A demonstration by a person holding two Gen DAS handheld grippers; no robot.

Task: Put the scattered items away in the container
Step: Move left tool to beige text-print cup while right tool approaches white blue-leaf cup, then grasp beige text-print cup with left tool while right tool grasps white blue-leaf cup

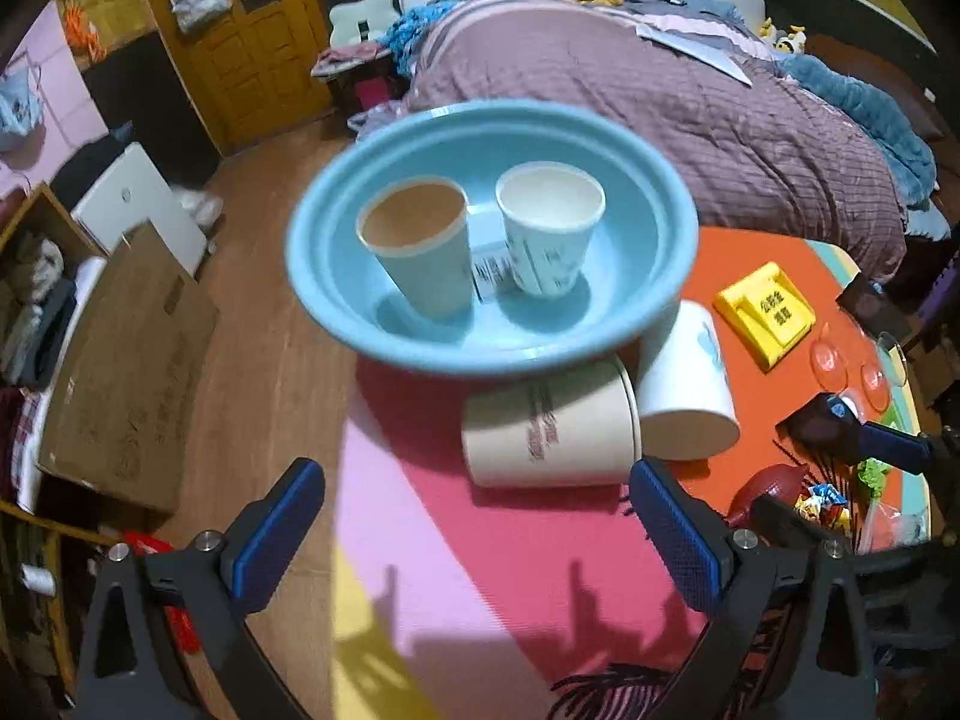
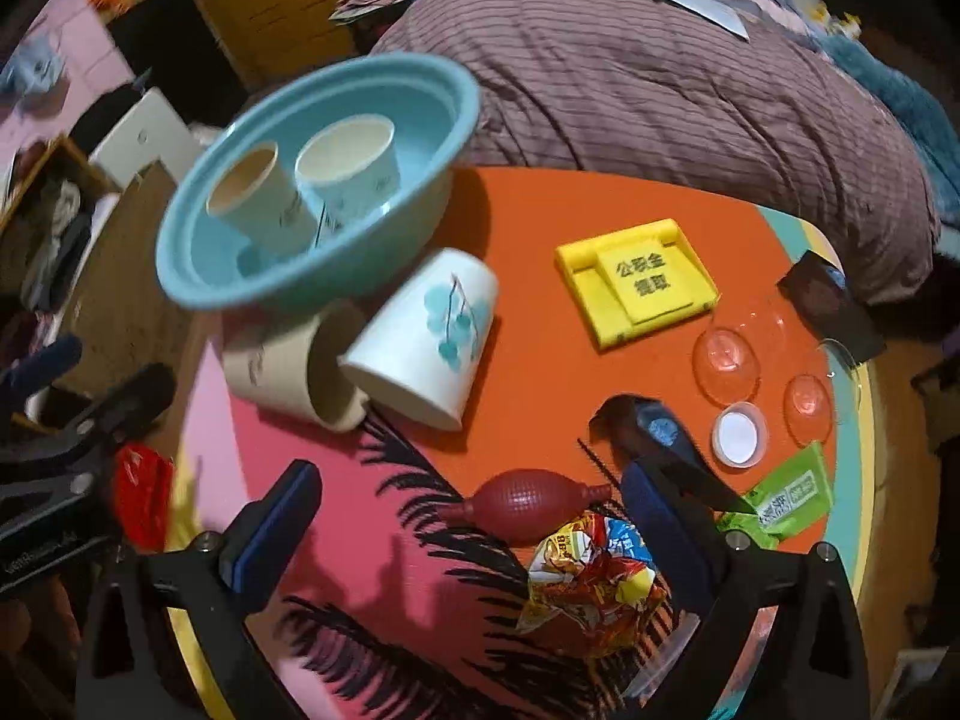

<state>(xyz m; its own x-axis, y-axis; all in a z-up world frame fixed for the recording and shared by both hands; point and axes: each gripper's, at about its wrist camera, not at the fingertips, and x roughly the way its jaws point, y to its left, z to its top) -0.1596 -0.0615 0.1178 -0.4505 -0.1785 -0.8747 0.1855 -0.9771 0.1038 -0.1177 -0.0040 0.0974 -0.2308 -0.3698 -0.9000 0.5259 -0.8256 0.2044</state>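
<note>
Holding 2 grippers over a round table [image 2: 540,210] with an orange, pink and red cover, I see both sets of blue-padded fingers spread wide with nothing between them. My left gripper [image 1: 477,531] points down at the pink and red part of the cover. Just beyond its fingertips lies a beige paper cup [image 1: 549,435] on its side, and touching that cup's right side lies a white paper cup with a blue print [image 1: 684,384], also tipped over, its mouth toward me. Behind both cups, at the table's far left edge, sits the blue basin [image 1: 324,300]. 2 paper cups stand upright inside it: a pale blue one with a brown inside [image 1: 420,252] on the left and a white patterned one [image 1: 549,231] on the right.

My right gripper [image 2: 471,531] hangs over the near part of the table. A red rubber bulb [image 2: 522,507] lies between its fingers but nearer the right one, untouched, with a crumpled snack wrapper [image 2: 591,591] just below it. Beside the right finger are a green packet [image 2: 786,495], a white round cap [image 2: 739,435] and a dark tool with a blue tip [image 2: 642,423]. Farther back are clear plastic domes [image 2: 726,363] and a yellow plastic sign holder [image 2: 636,279]. The 2 tipped cups lie between this gripper and the basin. A bed with a striped purple quilt [image 2: 660,96] stands behind the table.
</note>
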